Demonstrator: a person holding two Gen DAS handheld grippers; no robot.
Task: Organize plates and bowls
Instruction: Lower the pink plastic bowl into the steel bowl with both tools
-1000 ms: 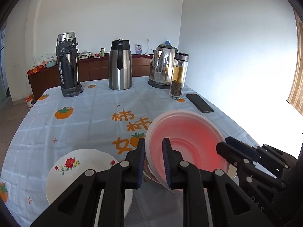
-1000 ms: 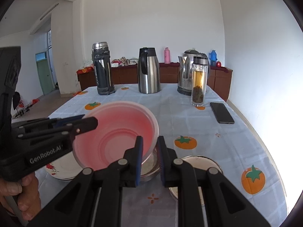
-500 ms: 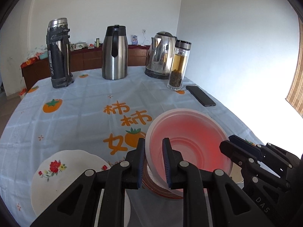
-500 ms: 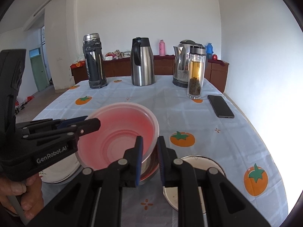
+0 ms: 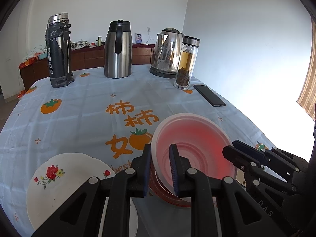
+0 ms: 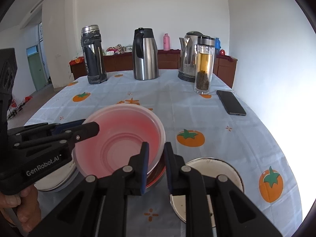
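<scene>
Bowl [image 5: 194, 148] stacked on another dish, plate [image 5: 65, 181] to its left, pan [image 6: 217, 179] right; flasks, kettle [image 5: 167, 53], phone [image 5: 209, 98] behind on surface [image 5: 79, 118].

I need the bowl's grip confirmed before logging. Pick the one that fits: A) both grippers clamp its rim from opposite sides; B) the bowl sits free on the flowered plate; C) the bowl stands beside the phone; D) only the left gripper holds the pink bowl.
A: the left gripper clamps the near rim of the pink bowl, and the right gripper clamps the opposite rim.
</scene>
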